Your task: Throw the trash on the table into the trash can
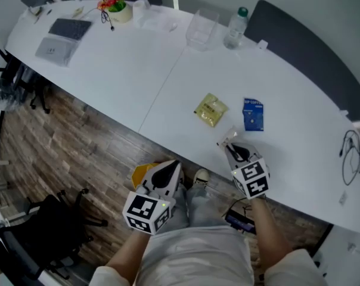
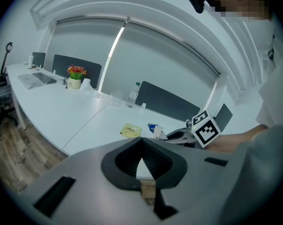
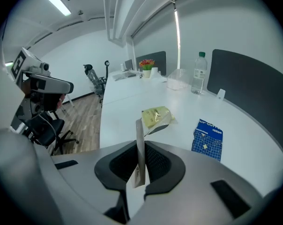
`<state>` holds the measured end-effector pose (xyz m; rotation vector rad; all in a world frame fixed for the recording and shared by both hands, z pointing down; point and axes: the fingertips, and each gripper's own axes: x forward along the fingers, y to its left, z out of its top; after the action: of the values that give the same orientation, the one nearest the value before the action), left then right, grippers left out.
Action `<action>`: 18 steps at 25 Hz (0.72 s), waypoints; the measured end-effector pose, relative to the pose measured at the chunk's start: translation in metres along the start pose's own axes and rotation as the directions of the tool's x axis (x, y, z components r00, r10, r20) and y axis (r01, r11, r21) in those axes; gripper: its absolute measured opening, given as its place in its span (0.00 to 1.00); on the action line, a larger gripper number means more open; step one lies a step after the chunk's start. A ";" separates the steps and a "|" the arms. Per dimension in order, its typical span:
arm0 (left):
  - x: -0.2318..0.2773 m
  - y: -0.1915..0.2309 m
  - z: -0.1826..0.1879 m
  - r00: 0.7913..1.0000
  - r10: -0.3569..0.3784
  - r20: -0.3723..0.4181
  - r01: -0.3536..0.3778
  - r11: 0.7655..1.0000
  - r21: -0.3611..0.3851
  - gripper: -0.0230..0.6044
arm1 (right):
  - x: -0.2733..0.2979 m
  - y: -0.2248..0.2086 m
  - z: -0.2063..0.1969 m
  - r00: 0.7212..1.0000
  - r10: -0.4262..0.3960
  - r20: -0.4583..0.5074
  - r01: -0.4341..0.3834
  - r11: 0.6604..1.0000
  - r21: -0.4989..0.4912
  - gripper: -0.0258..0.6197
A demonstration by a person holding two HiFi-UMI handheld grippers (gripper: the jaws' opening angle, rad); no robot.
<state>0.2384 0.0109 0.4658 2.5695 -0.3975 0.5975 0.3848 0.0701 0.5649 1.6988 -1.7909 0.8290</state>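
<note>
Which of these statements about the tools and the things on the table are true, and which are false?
1. The right tool is shut on a thin wrapper. True.
2. The left tool holds the yellow packet. False: the packet lies on the table, and the left tool is shut with nothing in it.
3. A blue packet lies beside the yellow one, apart from it. True.
4. The bottle lies on its side. False: it stands upright at the table's far edge.
</note>
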 end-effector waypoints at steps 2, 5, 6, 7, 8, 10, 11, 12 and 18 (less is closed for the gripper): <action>-0.010 0.008 0.000 0.999 0.031 0.015 -0.031 0.999 -0.013 0.04 | 0.002 0.009 0.007 1.000 0.022 0.010 -0.021 1.000 -0.019 0.12; -0.026 0.020 -0.003 0.996 0.084 0.039 -0.083 0.996 -0.036 0.04 | 0.009 0.030 0.018 0.997 0.075 0.017 -0.073 0.996 -0.058 0.12; -0.032 0.024 -0.004 0.994 0.103 0.046 -0.101 0.994 -0.046 0.04 | 0.012 0.038 0.022 0.995 0.094 0.017 -0.092 0.993 -0.072 0.12; -0.039 0.028 -0.006 0.991 0.124 0.054 -0.121 0.991 -0.056 0.04 | 0.015 0.047 0.026 0.993 0.114 0.015 -0.112 0.990 -0.088 0.12; -0.046 0.032 -0.008 0.987 0.146 0.060 -0.142 0.988 -0.067 0.04 | 0.018 0.056 0.031 0.991 0.135 0.014 -0.133 0.985 -0.107 0.12; -0.060 0.039 -0.014 0.979 0.191 0.071 -0.185 0.979 -0.088 0.04 | 0.025 0.075 0.040 0.983 0.183 0.013 -0.179 0.972 -0.150 0.12; -0.067 0.042 -0.017 0.974 0.212 0.076 -0.204 0.974 -0.099 0.04 | 0.028 0.085 0.045 0.978 0.207 0.012 -0.202 0.964 -0.171 0.12; -0.073 0.045 -0.020 0.970 0.230 0.079 -0.221 0.969 -0.109 0.04 | 0.031 0.094 0.049 0.973 0.229 0.009 -0.223 0.956 -0.191 0.12; -0.109 0.058 -0.033 0.940 0.325 0.105 -0.305 0.937 -0.171 0.04 | 0.046 0.142 0.063 0.943 0.333 -0.018 -0.325 0.905 -0.275 0.12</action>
<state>0.1110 -0.0030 0.4618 2.4210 -0.8803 0.4841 0.2424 -0.0044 0.5464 1.2569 -2.1384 0.6509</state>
